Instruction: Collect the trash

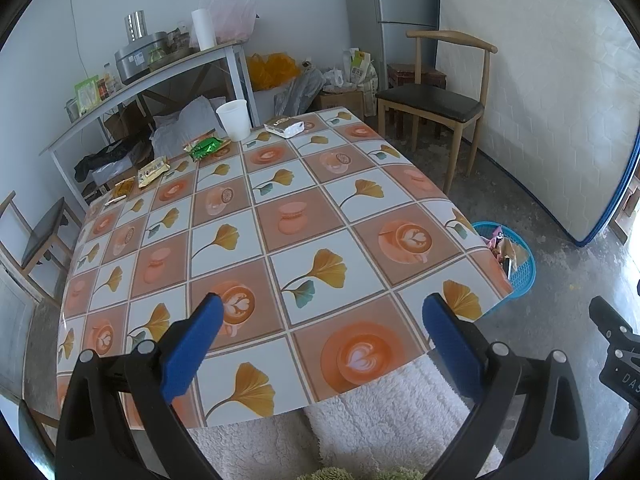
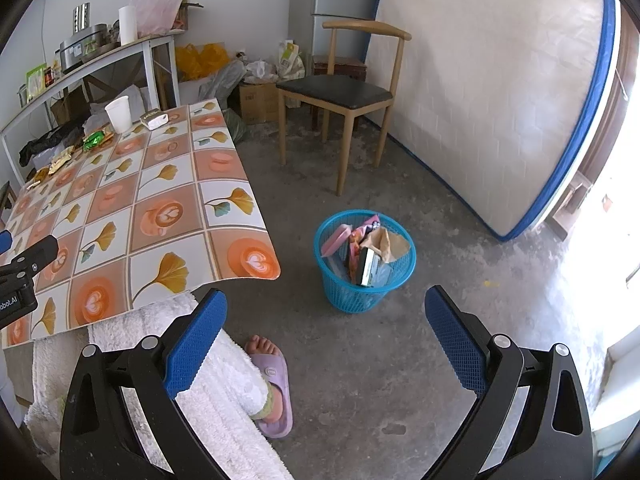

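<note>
Along the far edge of the patterned table (image 1: pixel 304 216) lie a white paper cup (image 1: pixel 233 120), a grey-white packet (image 1: pixel 285 126), a green wrapper (image 1: pixel 206 148) and yellow wrappers (image 1: pixel 153 171). My left gripper (image 1: pixel 322 308) hovers open over the table's near edge, holding nothing. On the floor right of the table stands a blue mesh basket (image 2: pixel 362 264) filled with trash. My right gripper (image 2: pixel 326 306) is open and empty, above the floor just before the basket. In the right wrist view the cup (image 2: pixel 119 114) and green wrapper (image 2: pixel 93 140) show too.
A wooden chair (image 2: pixel 340 92) stands beyond the basket, a mattress (image 2: pixel 500 100) leans on the right wall. A cluttered shelf (image 1: pixel 132 76) runs behind the table. A person's legs in white fleece (image 2: pixel 216 392) and a purple slipper (image 2: pixel 276 376) are below the grippers.
</note>
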`<state>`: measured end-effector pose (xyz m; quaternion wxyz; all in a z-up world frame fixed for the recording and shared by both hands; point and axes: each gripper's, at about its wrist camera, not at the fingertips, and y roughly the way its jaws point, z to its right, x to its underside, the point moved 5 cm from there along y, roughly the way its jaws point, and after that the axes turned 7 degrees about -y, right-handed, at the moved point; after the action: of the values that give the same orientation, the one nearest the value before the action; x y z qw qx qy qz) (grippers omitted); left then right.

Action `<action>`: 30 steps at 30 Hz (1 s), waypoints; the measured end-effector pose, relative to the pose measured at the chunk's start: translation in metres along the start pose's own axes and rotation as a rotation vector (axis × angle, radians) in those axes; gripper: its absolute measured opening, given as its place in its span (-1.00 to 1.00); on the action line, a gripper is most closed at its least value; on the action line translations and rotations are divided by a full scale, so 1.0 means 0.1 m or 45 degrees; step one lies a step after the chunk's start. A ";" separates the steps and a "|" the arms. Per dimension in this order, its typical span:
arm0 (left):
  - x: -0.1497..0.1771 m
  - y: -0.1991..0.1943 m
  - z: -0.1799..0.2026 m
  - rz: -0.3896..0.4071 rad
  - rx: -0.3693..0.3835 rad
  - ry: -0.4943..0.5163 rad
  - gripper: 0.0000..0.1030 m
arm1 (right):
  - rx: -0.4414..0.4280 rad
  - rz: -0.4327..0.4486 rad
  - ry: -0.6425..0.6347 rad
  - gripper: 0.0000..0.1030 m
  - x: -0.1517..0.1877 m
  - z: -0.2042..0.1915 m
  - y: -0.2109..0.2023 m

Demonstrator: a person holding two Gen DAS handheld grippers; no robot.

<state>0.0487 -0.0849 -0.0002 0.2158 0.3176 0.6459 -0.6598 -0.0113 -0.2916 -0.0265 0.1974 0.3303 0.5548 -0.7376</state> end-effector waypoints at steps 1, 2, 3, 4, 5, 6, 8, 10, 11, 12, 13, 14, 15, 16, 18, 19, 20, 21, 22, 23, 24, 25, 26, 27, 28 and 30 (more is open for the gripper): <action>0.00 0.00 0.01 -0.001 0.000 0.000 0.89 | 0.000 0.000 0.000 0.85 0.00 0.00 0.00; 0.00 0.00 0.01 0.000 0.000 0.000 0.89 | 0.001 0.000 0.001 0.85 -0.01 -0.01 0.00; 0.00 0.00 0.00 0.001 0.000 0.001 0.89 | 0.000 0.001 0.001 0.85 0.00 0.00 0.00; 0.00 0.00 0.00 0.001 0.000 0.000 0.89 | 0.000 0.000 0.000 0.85 0.00 0.00 0.00; 0.00 0.00 0.01 0.001 0.000 -0.001 0.89 | 0.001 0.001 0.000 0.85 0.00 0.00 0.00; 0.00 0.00 0.01 0.002 0.000 -0.001 0.89 | 0.000 0.001 0.000 0.85 0.00 0.00 0.00; 0.00 0.00 0.00 0.001 0.001 0.000 0.89 | 0.000 0.002 0.000 0.85 0.00 0.01 0.00; 0.00 0.00 0.00 0.001 0.001 0.000 0.89 | 0.000 0.001 0.000 0.85 0.00 0.01 0.00; 0.00 0.00 0.00 0.000 0.000 0.001 0.89 | 0.000 0.002 0.000 0.85 0.00 0.00 0.00; 0.00 0.00 0.00 0.001 0.000 -0.001 0.89 | 0.000 0.002 0.000 0.85 0.00 0.00 0.00; 0.00 0.00 0.00 0.001 0.000 -0.001 0.89 | -0.001 0.001 -0.001 0.85 0.00 0.00 0.00; 0.00 0.00 0.00 0.001 0.000 -0.001 0.89 | 0.000 0.002 0.000 0.85 0.01 0.00 -0.01; 0.00 0.00 0.00 0.001 0.001 -0.002 0.89 | 0.001 0.002 0.000 0.85 0.01 0.00 0.00; 0.00 0.00 0.00 0.001 0.000 -0.001 0.89 | 0.000 0.001 0.000 0.85 0.01 0.00 0.00; 0.00 0.00 0.01 0.000 0.000 -0.001 0.89 | 0.000 0.002 0.001 0.85 0.01 0.00 -0.01; 0.00 0.00 0.00 -0.001 0.001 -0.001 0.89 | 0.001 0.001 0.001 0.85 0.01 0.00 -0.01; 0.00 0.00 0.00 -0.002 0.002 -0.002 0.89 | 0.000 0.001 -0.001 0.85 0.01 -0.01 -0.01; -0.01 -0.01 0.00 -0.002 0.002 -0.003 0.89 | 0.001 0.000 0.001 0.85 0.01 -0.01 -0.01; -0.01 -0.01 0.01 -0.003 0.002 -0.003 0.89 | 0.002 0.001 0.001 0.85 0.01 -0.01 -0.01; -0.01 -0.01 0.00 -0.002 0.002 -0.003 0.89 | 0.002 0.000 0.000 0.85 0.01 -0.02 -0.01; -0.01 -0.01 0.00 -0.002 0.002 -0.003 0.89 | 0.003 0.000 0.002 0.85 0.01 -0.02 -0.01; -0.01 -0.01 0.00 -0.001 0.001 -0.003 0.89 | 0.002 0.000 0.004 0.85 0.01 -0.02 -0.02; -0.01 -0.01 0.00 -0.002 0.001 -0.004 0.89 | 0.003 0.001 0.004 0.85 0.02 -0.02 -0.02; -0.01 -0.01 0.00 -0.002 0.001 -0.005 0.89 | 0.004 0.001 0.004 0.85 0.02 -0.02 -0.02; -0.01 -0.01 0.00 -0.002 0.003 -0.003 0.89 | 0.004 0.001 0.003 0.85 0.01 -0.03 -0.02; -0.01 -0.01 0.00 -0.001 0.003 -0.003 0.89 | 0.004 0.001 0.004 0.85 0.02 -0.02 -0.02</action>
<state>0.0485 -0.0851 0.0011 0.2159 0.3167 0.6451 -0.6610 -0.0131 -0.2888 -0.0267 0.1964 0.3320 0.5539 -0.7378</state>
